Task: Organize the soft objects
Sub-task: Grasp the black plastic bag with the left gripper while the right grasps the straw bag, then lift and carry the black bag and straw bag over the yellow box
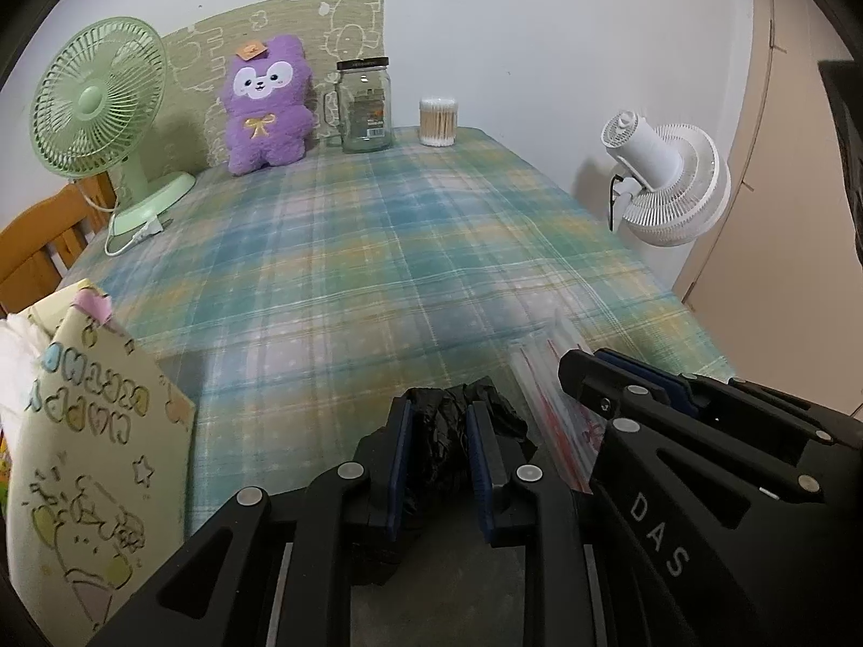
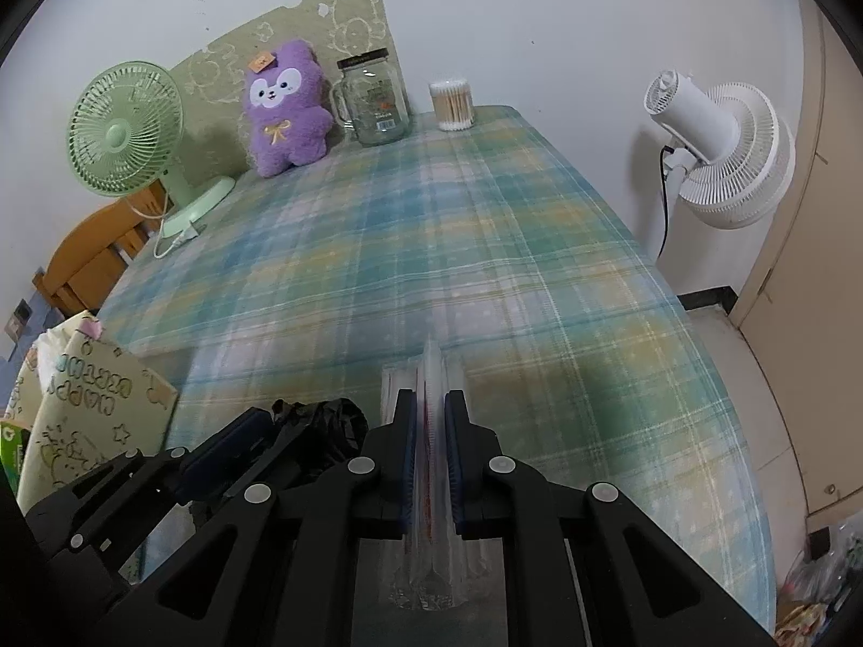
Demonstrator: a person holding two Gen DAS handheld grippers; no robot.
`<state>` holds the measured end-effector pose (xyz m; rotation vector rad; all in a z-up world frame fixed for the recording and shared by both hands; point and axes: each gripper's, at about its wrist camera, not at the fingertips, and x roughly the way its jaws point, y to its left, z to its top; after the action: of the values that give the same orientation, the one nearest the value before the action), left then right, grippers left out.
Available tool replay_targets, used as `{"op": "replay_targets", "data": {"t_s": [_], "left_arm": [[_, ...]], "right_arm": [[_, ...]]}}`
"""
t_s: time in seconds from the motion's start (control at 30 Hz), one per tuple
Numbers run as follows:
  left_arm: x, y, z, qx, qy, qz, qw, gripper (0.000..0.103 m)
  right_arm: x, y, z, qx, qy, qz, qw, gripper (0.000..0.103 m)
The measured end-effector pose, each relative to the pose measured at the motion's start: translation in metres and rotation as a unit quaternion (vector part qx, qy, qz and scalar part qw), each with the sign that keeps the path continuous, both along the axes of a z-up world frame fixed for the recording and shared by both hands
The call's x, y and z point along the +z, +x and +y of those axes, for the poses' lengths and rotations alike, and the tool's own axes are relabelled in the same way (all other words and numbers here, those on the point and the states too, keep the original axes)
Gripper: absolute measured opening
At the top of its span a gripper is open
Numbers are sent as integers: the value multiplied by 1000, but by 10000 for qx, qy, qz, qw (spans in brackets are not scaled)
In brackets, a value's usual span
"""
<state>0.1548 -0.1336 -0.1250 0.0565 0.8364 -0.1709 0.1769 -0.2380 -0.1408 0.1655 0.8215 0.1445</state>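
Observation:
My left gripper (image 1: pixel 439 420) is shut on a crumpled black plastic bag (image 1: pixel 447 431) near the front edge of the plaid-covered table (image 1: pixel 377 248). My right gripper (image 2: pixel 430 410) is shut on a clear plastic packet with red print (image 2: pixel 429 377), held upright on edge. In the left wrist view the right gripper (image 1: pixel 620 372) sits just to the right with the clear packet (image 1: pixel 561 404). In the right wrist view the left gripper (image 2: pixel 253 431) and black bag (image 2: pixel 323 420) sit to the left. A purple plush toy (image 1: pixel 267 108) stands at the back of the table.
A green desk fan (image 1: pixel 102 102) stands back left, a glass jar (image 1: pixel 364 105) and a tub of cotton swabs (image 1: pixel 438 121) at the back. A white fan (image 1: pixel 663 183) stands off the right edge. A cream printed bag (image 1: pixel 91 431) is at the front left.

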Motion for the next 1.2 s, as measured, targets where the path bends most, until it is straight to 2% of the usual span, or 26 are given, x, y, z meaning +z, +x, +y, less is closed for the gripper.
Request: {"op": "replay_targets", "data": {"t_s": [0.53, 0.6, 0.63, 0.67, 0.8, 0.87, 0.97, 1.2], "left_arm": [[17, -19, 12, -34, -177, -214, 9996, 17], [17, -21, 13, -59, -167, -213, 9996, 23], [16, -23, 13, -57, -146, -216, 9996, 34], [15, -24, 13, -38, -125, -236, 9996, 38], [9, -24, 15, -89, -104, -152, 9998, 49], [6, -22, 16, -115, -108, -109, 9998, 62], [2, -21, 13, -183, -85, -84, 9998, 65], [-12, -9, 7, -208, -36, 100, 9997, 65]], "right_arm": [[23, -26, 11, -66, -109, -251, 9996, 13], [22, -28, 11, -77, -88, -240, 9996, 13], [20, -29, 11, -86, -73, -222, 9997, 13], [19, -30, 11, -95, -66, -212, 9997, 13], [13, -31, 9, -162, -44, -123, 9998, 13], [11, -30, 8, -185, -30, -88, 9998, 13], [7, -28, 7, -195, -22, -31, 9998, 13], [-3, -19, 3, -234, -36, 107, 9997, 13]]}}
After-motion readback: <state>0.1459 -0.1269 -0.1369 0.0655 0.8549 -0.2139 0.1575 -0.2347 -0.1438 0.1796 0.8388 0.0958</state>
